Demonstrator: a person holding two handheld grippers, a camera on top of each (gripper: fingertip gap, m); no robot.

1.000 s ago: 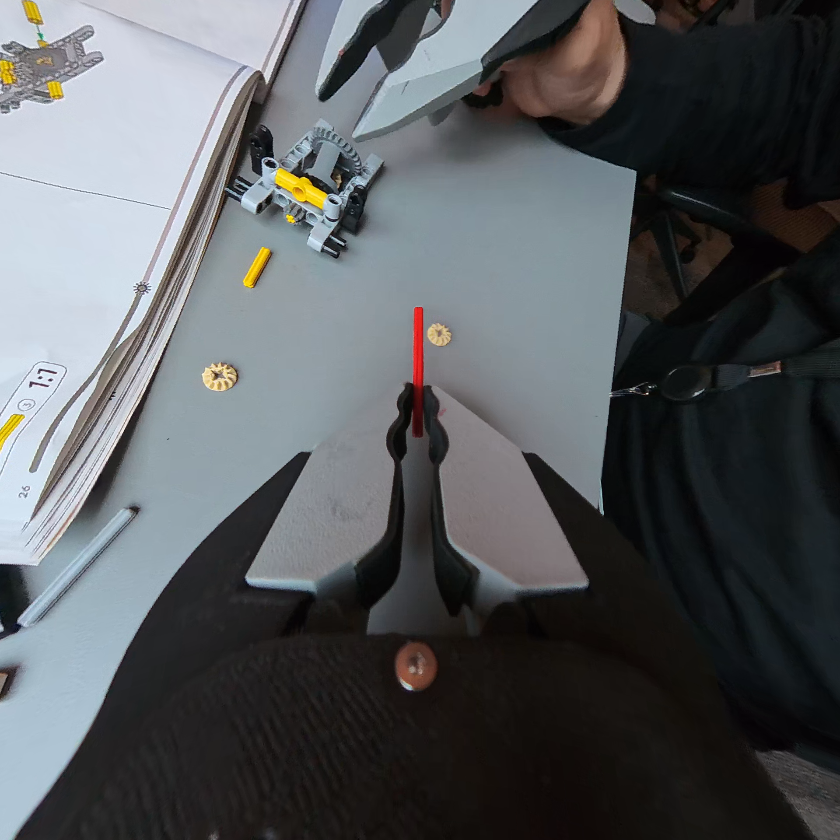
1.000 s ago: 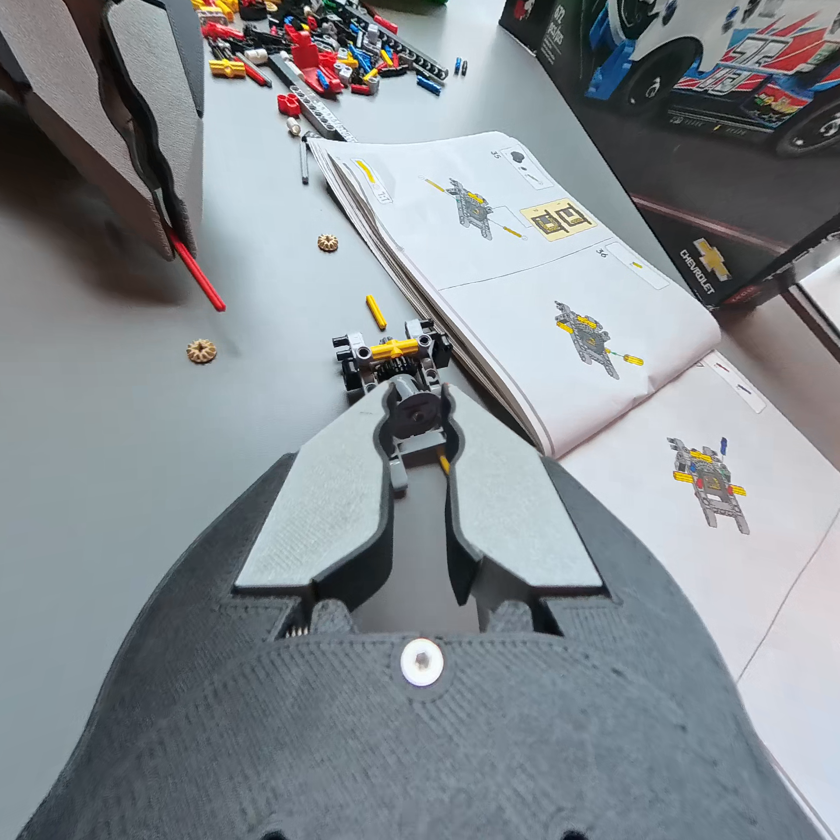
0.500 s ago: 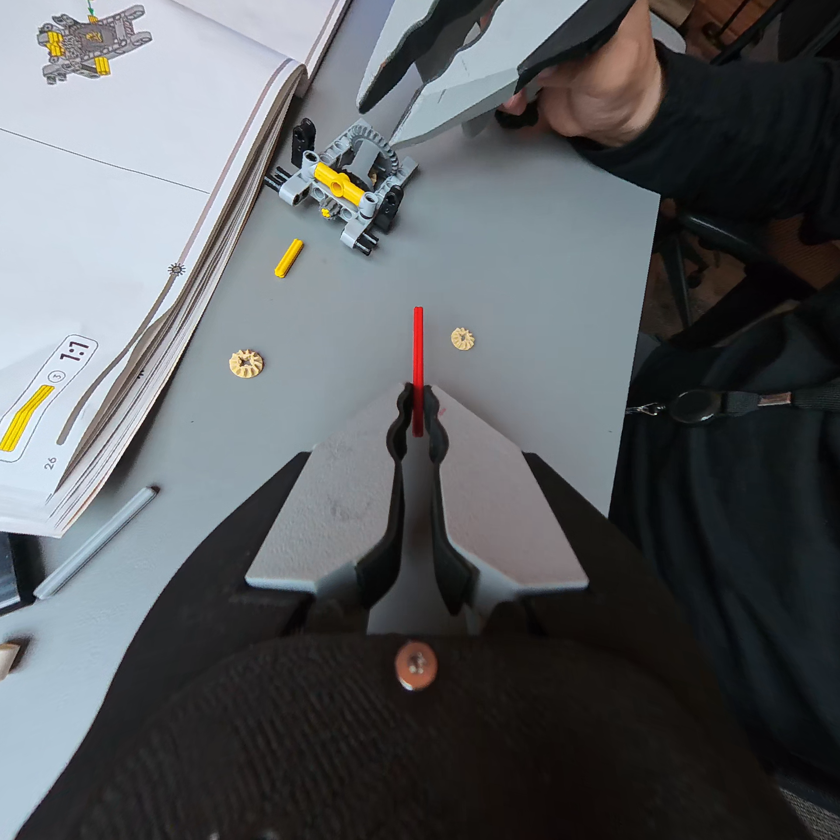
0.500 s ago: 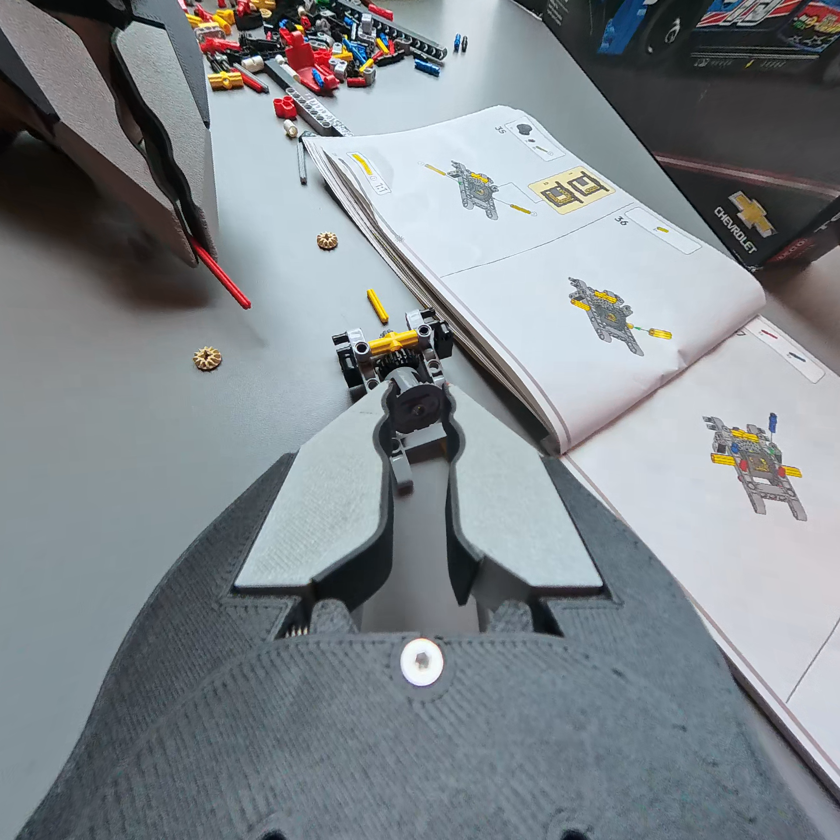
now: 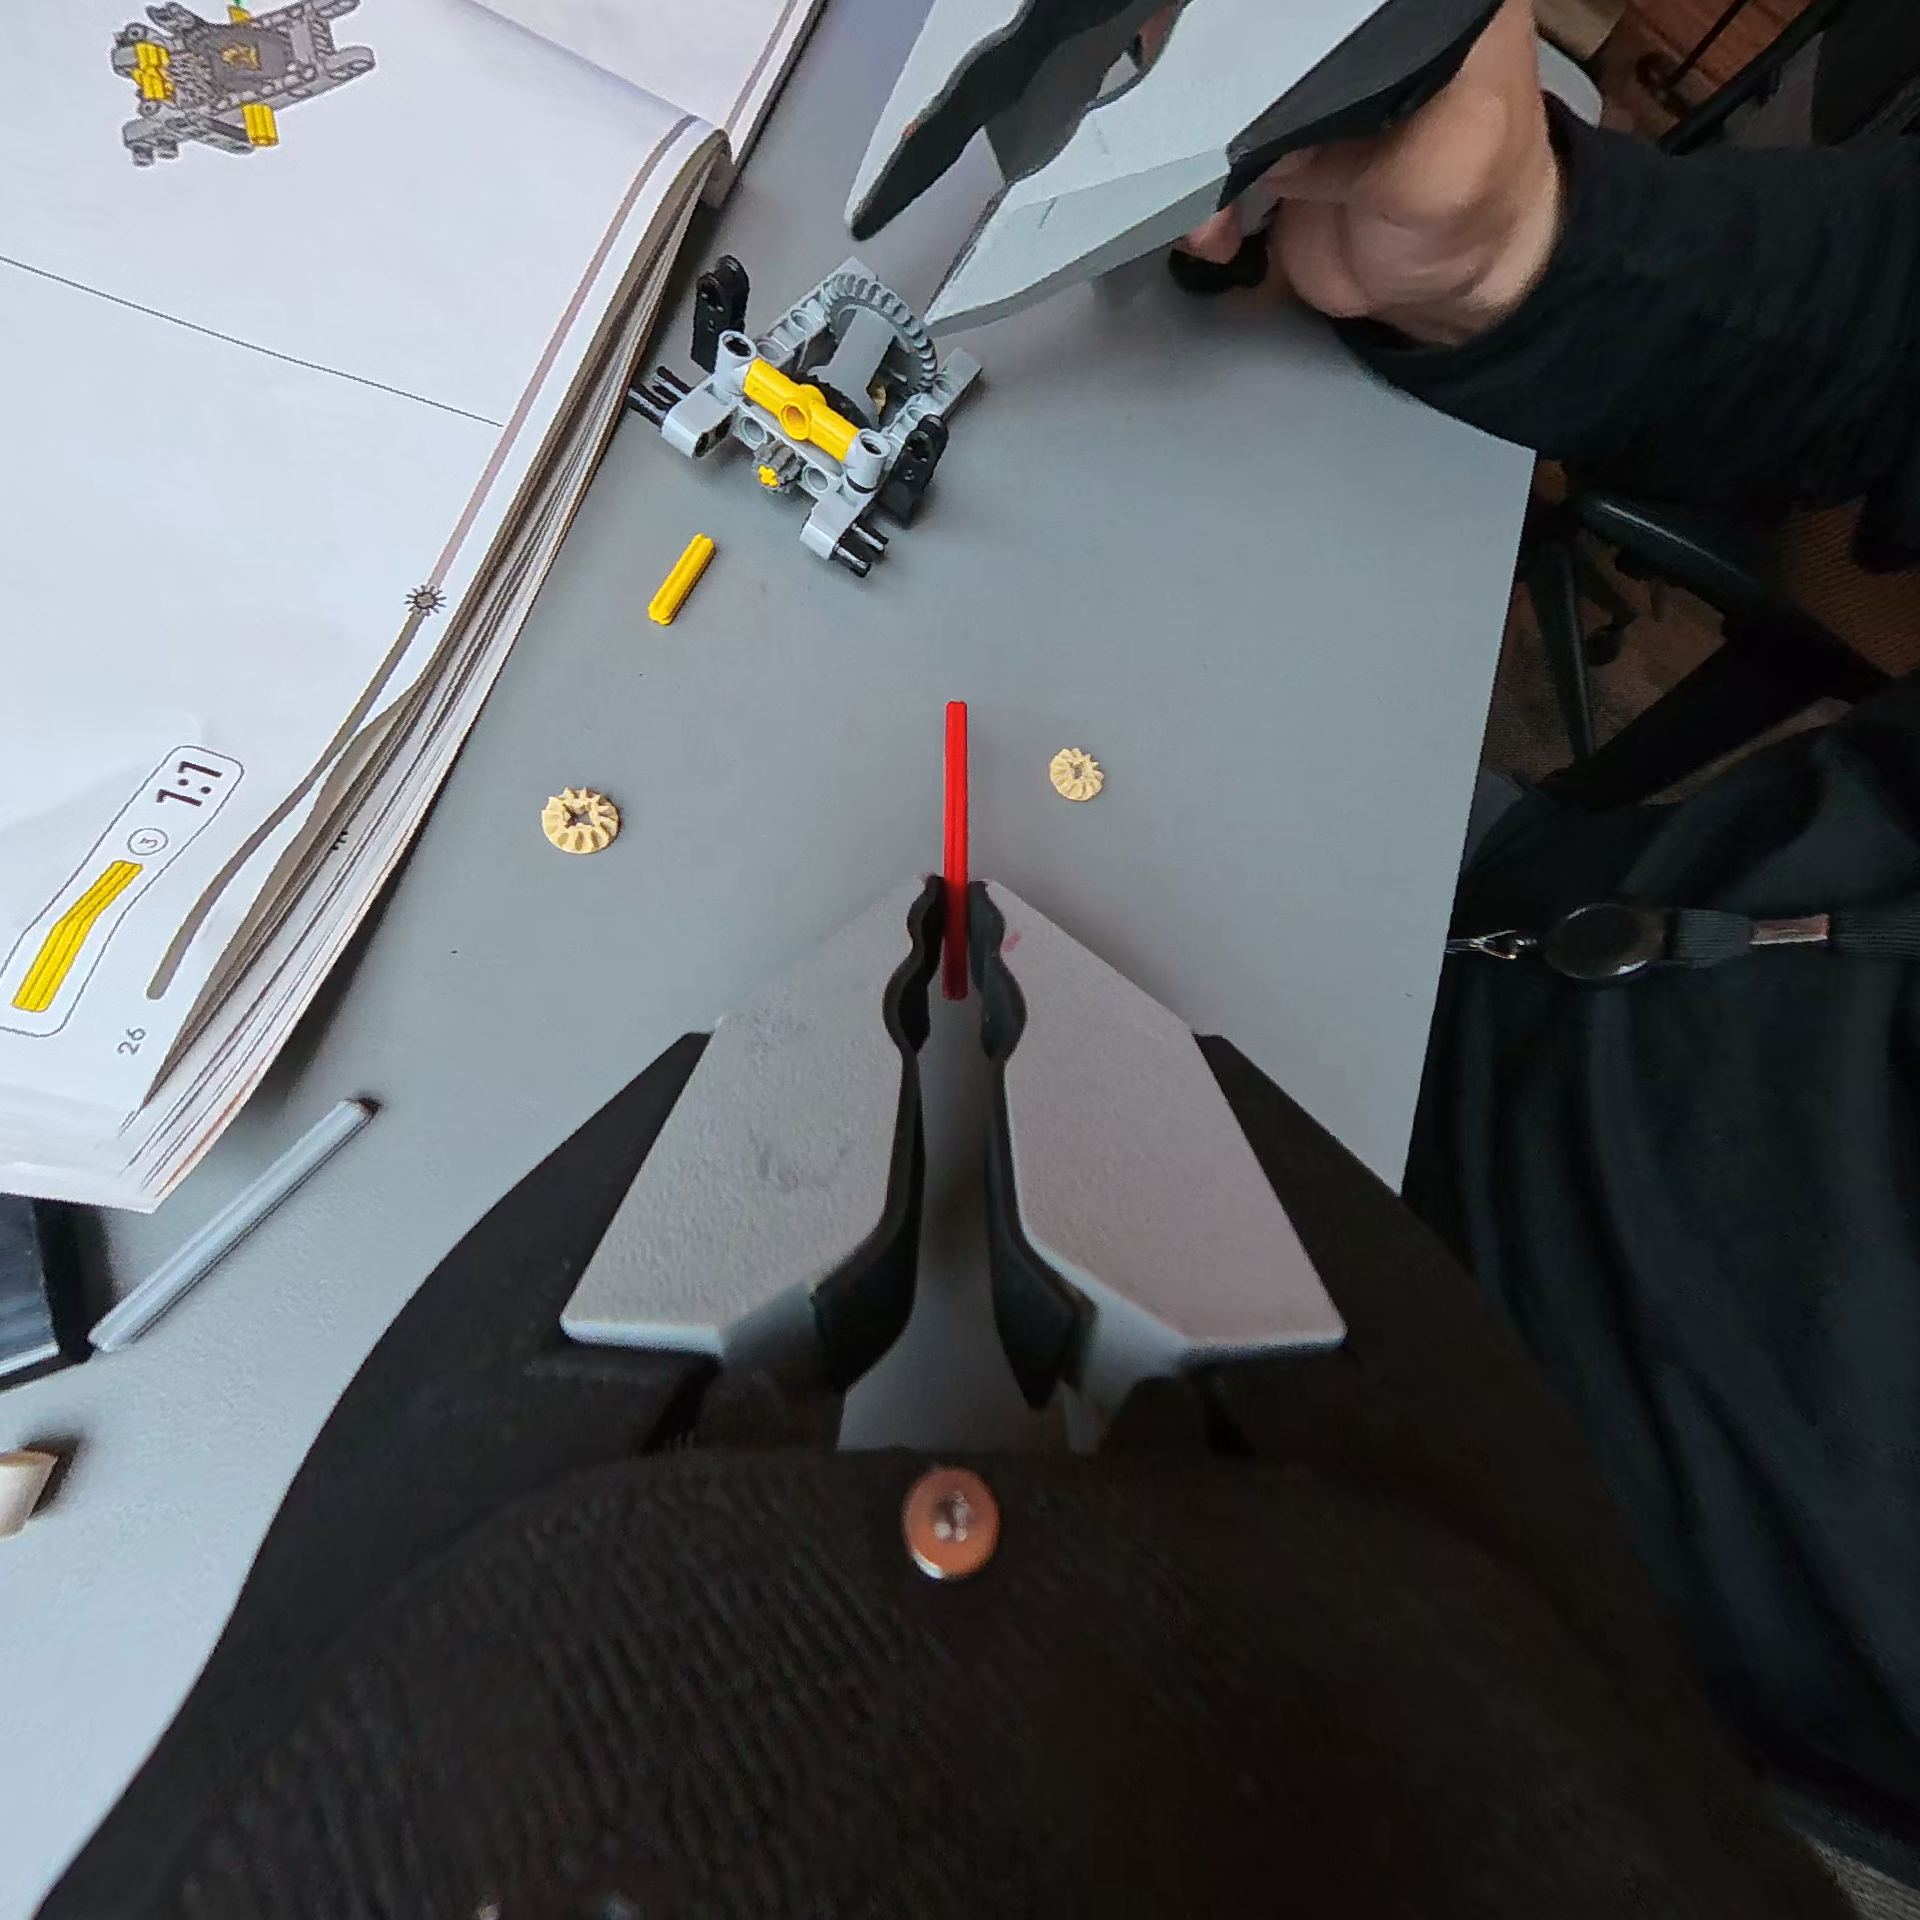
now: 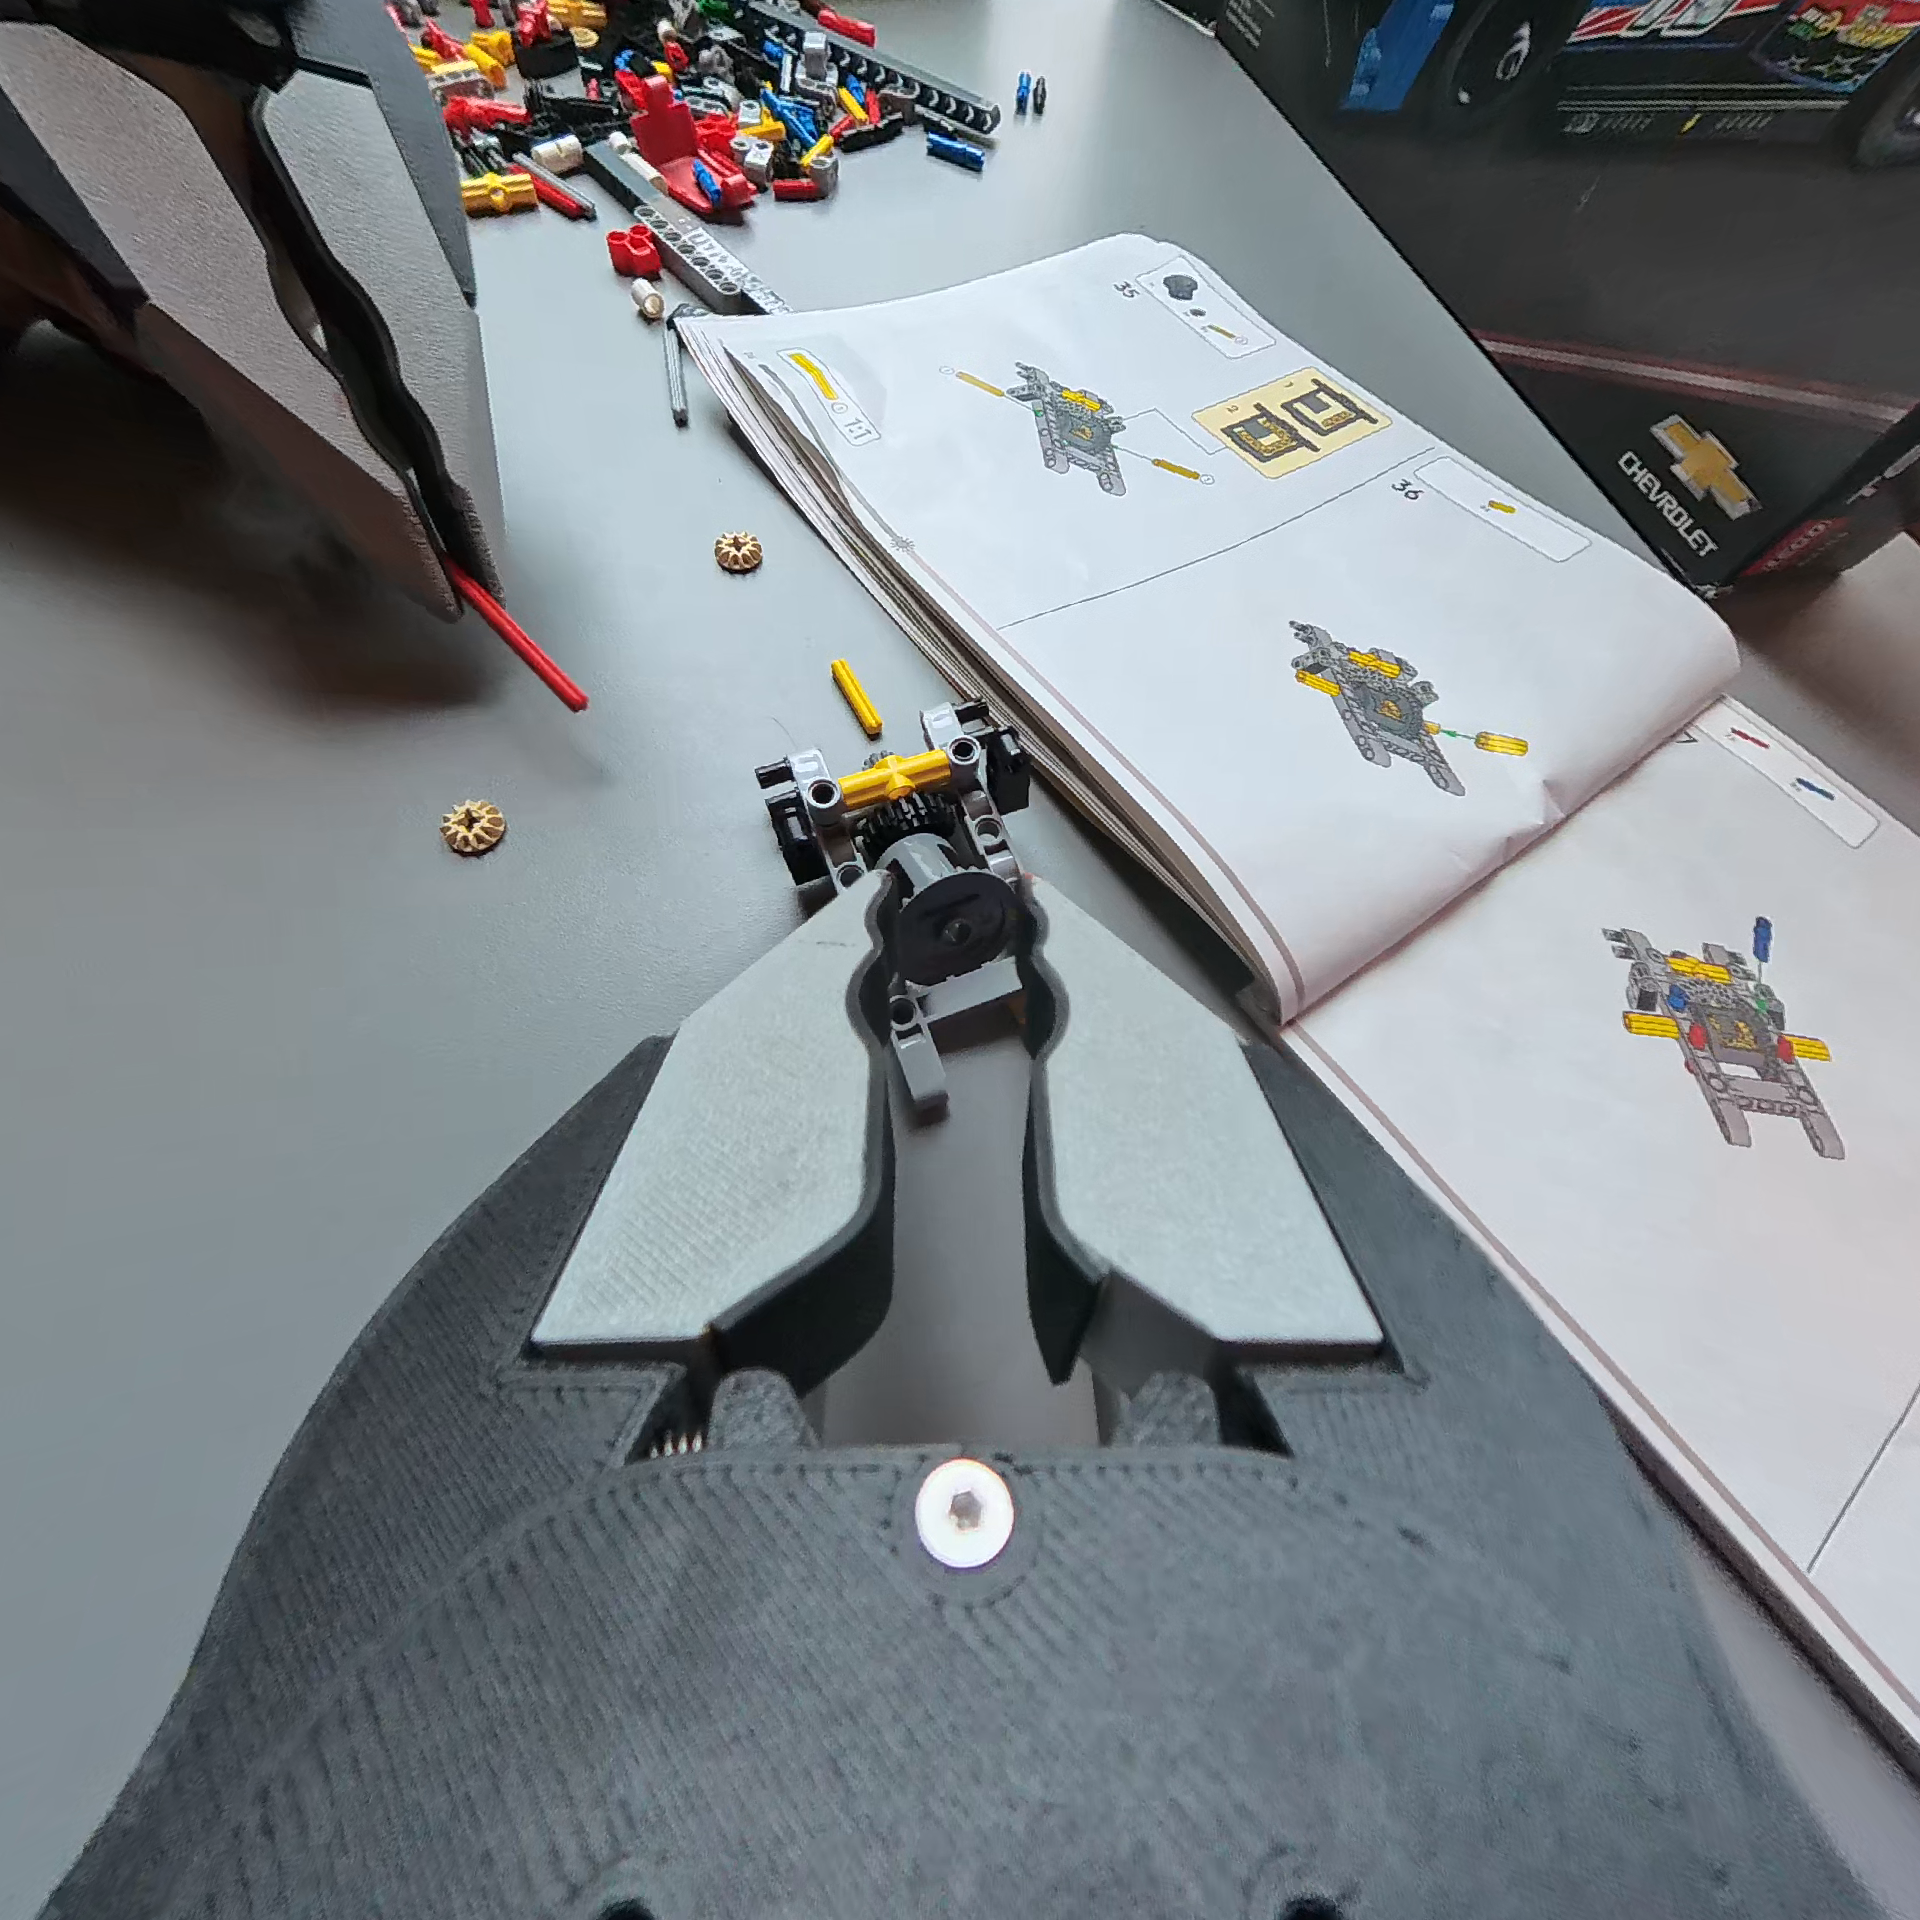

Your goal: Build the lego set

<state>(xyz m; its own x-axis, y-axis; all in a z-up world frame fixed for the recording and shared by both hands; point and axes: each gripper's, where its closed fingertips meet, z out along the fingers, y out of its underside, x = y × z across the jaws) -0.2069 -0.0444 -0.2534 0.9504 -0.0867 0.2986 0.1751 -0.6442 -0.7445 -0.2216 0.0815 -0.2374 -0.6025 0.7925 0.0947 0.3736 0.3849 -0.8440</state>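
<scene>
Above table point(image 5: 1195, 623) | left gripper point(image 5: 954, 904) clamps red axle point(image 5: 955, 800) | right gripper point(image 6: 951, 914) clamps assembly point(image 6: 894, 800)

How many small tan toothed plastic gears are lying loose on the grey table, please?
2. One small tan gear lies beside the open instruction booklet; the other tan gear lies just right of the thin red axle. More may hide among the piled parts.
</scene>
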